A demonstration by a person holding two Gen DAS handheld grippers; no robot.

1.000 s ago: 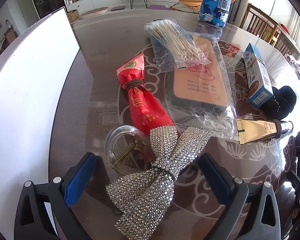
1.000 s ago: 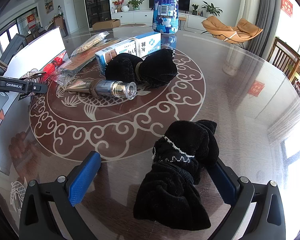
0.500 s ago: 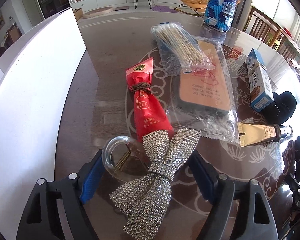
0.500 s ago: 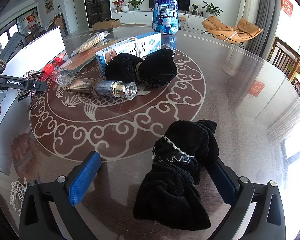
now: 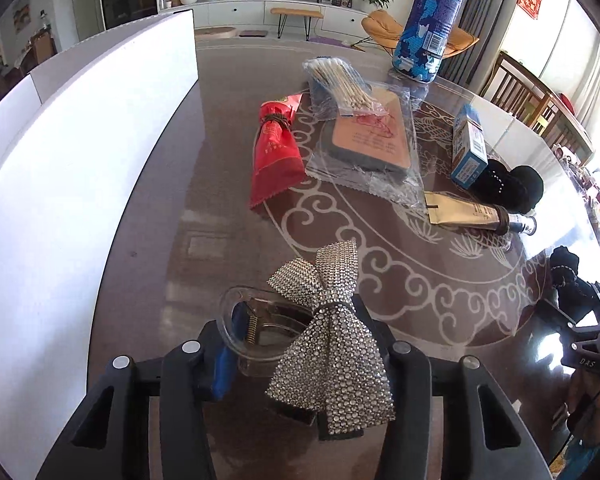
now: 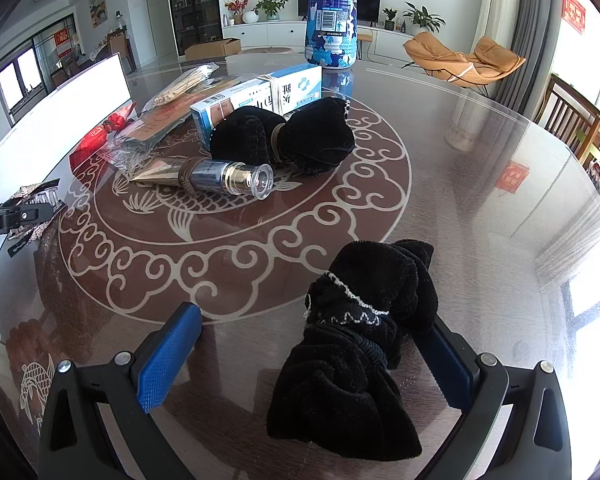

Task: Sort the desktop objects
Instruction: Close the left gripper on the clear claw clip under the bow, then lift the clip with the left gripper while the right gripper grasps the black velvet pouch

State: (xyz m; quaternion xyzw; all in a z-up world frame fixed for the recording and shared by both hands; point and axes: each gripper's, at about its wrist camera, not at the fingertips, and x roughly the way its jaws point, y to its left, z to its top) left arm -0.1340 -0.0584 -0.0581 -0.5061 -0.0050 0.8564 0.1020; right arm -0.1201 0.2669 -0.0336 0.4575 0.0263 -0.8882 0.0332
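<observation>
Rhinestone-covered bow clip (image 5: 332, 344) sits between our left gripper (image 5: 300, 364) jaws, which are closing on it and appear to grip its clear claw, lifted clear of the glass table (image 5: 220, 208). Our right gripper (image 6: 316, 356) stands spread around the black velvet bow (image 6: 360, 344), one pad touching it. We judge pickup is under way; next, carrying the clip to its sorting place

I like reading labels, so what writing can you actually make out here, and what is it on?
"obot.AI": left gripper, jaws closing on the rhinestone bow; start cut off by the frame.
Blue-white box: Chinese characters, too blurred.
Blue bottle: print and barcode, too small.
Red pouch: gold print, unreadable.
Pink card: lines too small.
</observation>
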